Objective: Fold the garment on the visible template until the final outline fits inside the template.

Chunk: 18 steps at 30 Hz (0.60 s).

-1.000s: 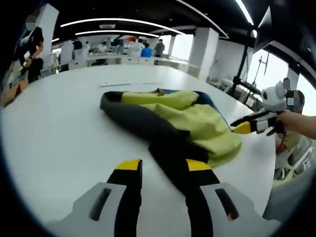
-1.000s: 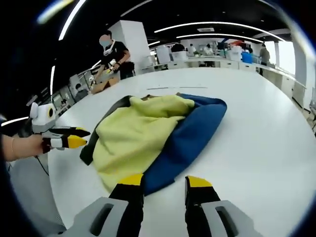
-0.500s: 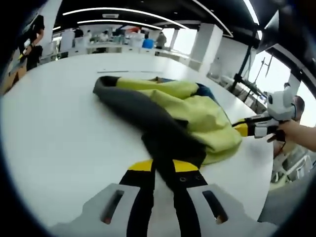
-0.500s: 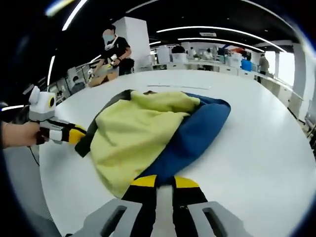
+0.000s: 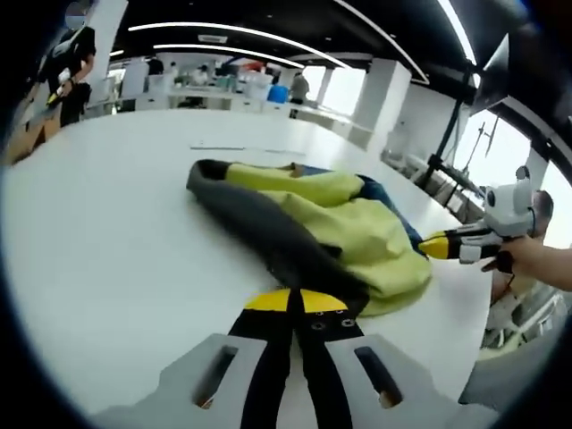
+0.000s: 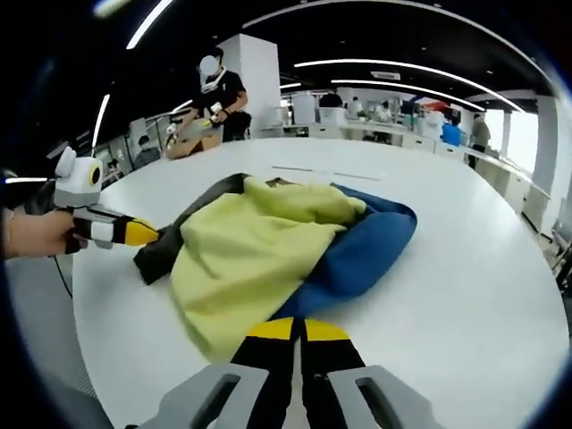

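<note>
Where both pairs of jaws stood apart a second ago, both now stand pressed together on cloth. The left gripper (image 5: 298,302) is clamped on the dark grey sleeve end (image 5: 308,273) of the crumpled yellow, grey and blue fleece garment (image 5: 344,223), which lies on the round white table (image 5: 107,241). The right gripper (image 6: 298,329) is clamped at the near edge of the blue panel (image 6: 357,255), beside the yellow panel (image 6: 246,255); whether it pinches one layer or several cannot be told, as the jaws cover the contact.

Both grips appear established, so the garment is ready to be lifted and spread or folded. It remains bunched, well short of a flat outline. A thin marking (image 6: 313,170) on the table beyond the garment may be part of the template, but it is too faint to confirm.
</note>
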Each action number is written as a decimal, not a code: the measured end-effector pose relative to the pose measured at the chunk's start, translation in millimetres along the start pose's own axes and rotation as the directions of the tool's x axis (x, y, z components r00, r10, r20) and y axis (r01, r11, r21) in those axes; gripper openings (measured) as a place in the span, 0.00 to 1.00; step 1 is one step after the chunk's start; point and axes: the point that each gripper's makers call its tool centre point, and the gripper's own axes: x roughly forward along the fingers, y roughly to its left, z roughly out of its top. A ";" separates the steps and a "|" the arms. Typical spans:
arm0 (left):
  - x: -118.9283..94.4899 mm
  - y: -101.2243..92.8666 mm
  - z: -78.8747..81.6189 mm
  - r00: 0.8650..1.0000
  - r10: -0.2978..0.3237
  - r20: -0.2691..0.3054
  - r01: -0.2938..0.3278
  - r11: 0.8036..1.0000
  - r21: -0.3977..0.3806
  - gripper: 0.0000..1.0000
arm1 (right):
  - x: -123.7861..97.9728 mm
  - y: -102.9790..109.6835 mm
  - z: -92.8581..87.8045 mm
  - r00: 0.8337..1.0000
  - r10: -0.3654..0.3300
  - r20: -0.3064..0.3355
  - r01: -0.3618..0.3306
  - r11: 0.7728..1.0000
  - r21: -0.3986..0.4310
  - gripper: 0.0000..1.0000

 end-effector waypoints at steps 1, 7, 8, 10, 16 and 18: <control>-2.8 1.7 0.6 1.000 0.010 0.001 -0.010 1.000 -0.002 0.00 | -2.3 -2.6 3.8 1.000 -0.005 0.008 0.005 1.000 0.007 0.00; -22.0 17.9 15.9 0.995 0.073 0.064 -0.071 0.997 -0.033 0.00 | -13.7 -14.3 20.9 0.999 -0.019 0.038 0.019 1.000 0.024 0.00; -24.5 21.4 18.4 0.994 0.085 0.072 -0.083 0.996 -0.033 0.00 | -15.0 -16.8 22.5 0.999 -0.022 0.038 0.021 1.000 0.023 0.00; -29.8 30.9 21.8 0.990 0.119 0.082 -0.115 0.992 -0.048 0.00 | -18.9 -21.1 26.7 0.999 -0.028 0.041 0.027 0.999 0.020 0.00; -44.3 67.5 24.0 0.970 0.221 0.096 -0.211 0.972 -0.105 0.00 | -24.7 -40.7 30.2 0.999 -0.044 0.030 0.044 0.999 0.021 0.00; -50.8 78.6 23.9 0.962 0.253 0.102 -0.238 0.962 -0.136 0.00 | -26.9 -50.9 28.1 0.998 -0.056 0.017 0.055 0.998 0.041 0.00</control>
